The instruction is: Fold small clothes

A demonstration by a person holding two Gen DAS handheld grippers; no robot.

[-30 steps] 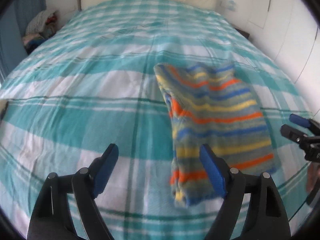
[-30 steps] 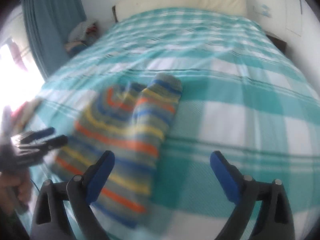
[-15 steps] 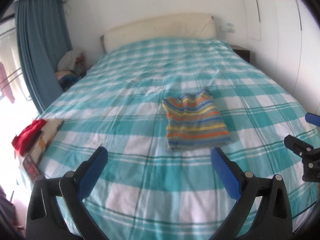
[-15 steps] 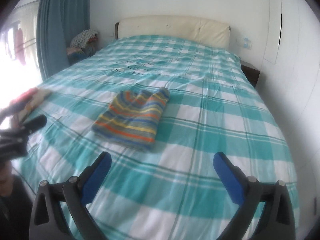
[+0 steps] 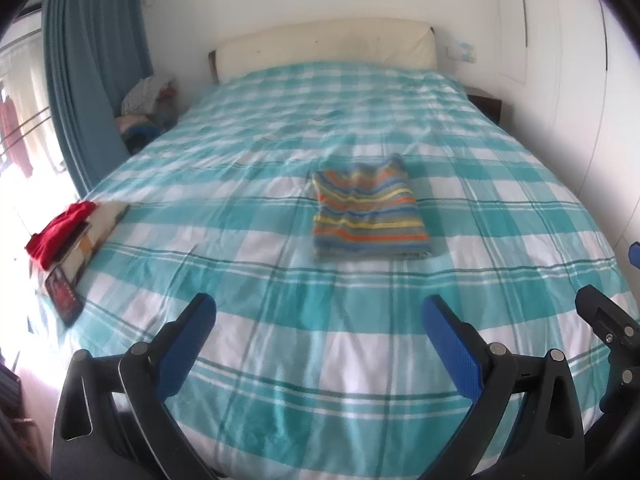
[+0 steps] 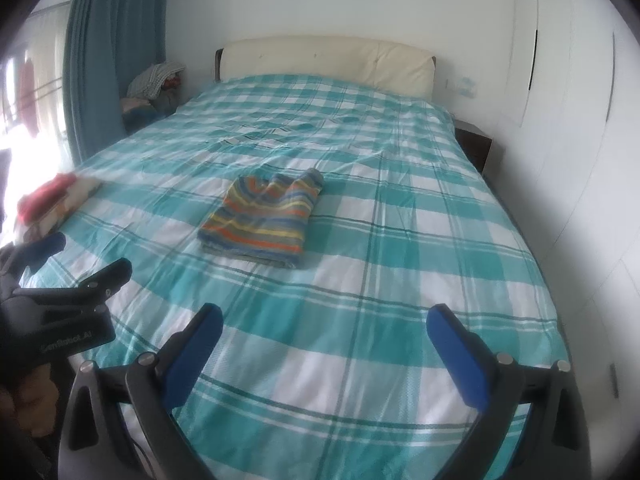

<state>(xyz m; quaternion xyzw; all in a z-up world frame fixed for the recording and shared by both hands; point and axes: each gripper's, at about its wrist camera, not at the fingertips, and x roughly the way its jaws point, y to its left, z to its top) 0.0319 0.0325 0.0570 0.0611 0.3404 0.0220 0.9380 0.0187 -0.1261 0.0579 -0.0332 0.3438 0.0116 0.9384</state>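
Black plastic frames with blue ribbed pads at the near edge of both views. Left gripper (image 5: 318, 320) tilted downward over the near end of the bed, jaws spread wide, nothing between them. Right gripper (image 6: 324, 330) angled down the same way, jaws also spread wide and empty. Seen in the left view at the far right edge, part of the right gripper's black frame and a blue pad; seen in the right view at the near left, the left gripper's black body with a bit of a hand (image 6: 34, 404) beneath it.

Underneath, a soft woven bedspread (image 5: 280, 360) in teal and white checks, lightly creased, covering the whole bed. Further on, well apart from both grippers, near the middle of the bed: a folded striped garment (image 5: 368, 216), knitted-looking, a flat rough rectangle with bands of orange, yellow, blue and grey-green, its far end bumpier and less even. At the left edge of the bed, a red cloth (image 5: 60, 232) lying on a pale flat item, with a dark phone-like slab (image 5: 64, 294) nearer. Farthest back, a cream padded headboard (image 5: 324, 46), a blue pleated curtain (image 5: 92, 92) at far left, and a plain white wall.
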